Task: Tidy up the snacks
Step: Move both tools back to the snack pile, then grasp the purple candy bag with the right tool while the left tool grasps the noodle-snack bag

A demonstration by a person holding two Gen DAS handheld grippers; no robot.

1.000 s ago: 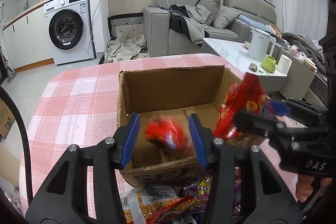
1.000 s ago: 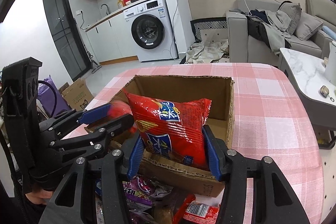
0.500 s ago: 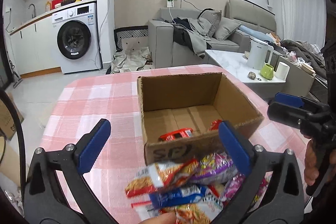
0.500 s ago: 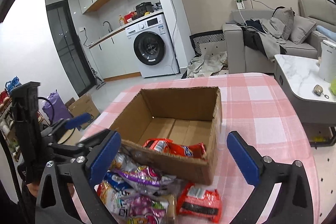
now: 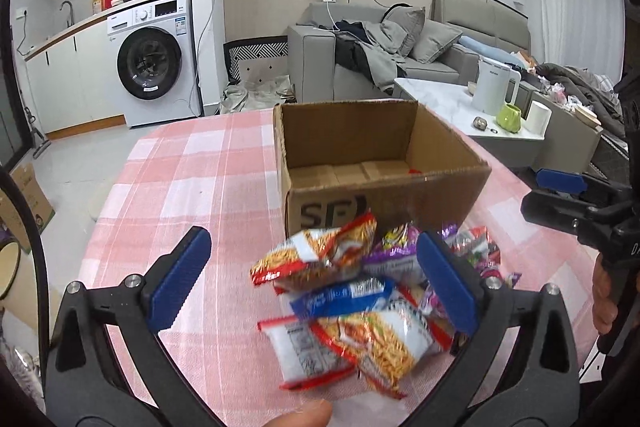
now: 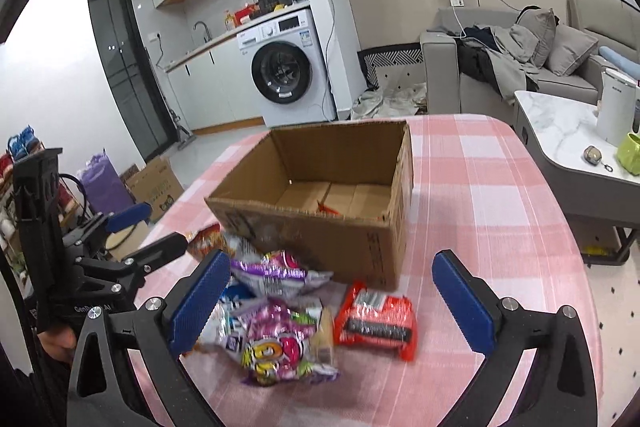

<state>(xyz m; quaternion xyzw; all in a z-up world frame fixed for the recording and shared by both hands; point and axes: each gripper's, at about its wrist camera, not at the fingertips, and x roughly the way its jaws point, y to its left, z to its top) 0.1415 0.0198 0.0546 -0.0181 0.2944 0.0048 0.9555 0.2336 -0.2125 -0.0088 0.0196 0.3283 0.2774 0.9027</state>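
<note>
An open cardboard box (image 5: 384,203) (image 6: 320,239) stands on the pink checked tablecloth (image 5: 200,179); a bit of red packet shows inside it (image 6: 328,209). A pile of snack packets (image 5: 352,299) (image 6: 276,311) lies in front of the box, with a red packet (image 6: 376,321) to its right. My left gripper (image 5: 312,279) is open and empty above the pile's left part. My right gripper (image 6: 332,299) is open and empty over the pile. Each gripper also shows in the other's view: the right one (image 5: 568,199), the left one (image 6: 148,231).
A marble coffee table (image 5: 460,107) with a white kettle (image 5: 494,87) and green cup (image 5: 509,118) stands to the right, close to the table edge. A sofa (image 5: 380,59) and a washing machine (image 5: 154,67) are behind. Cardboard boxes sit on the floor at left (image 6: 156,187).
Both grippers opened and let their red packets drop into the box, then pulled back towards me. They now hover open over the snack pile in front of the box.
</note>
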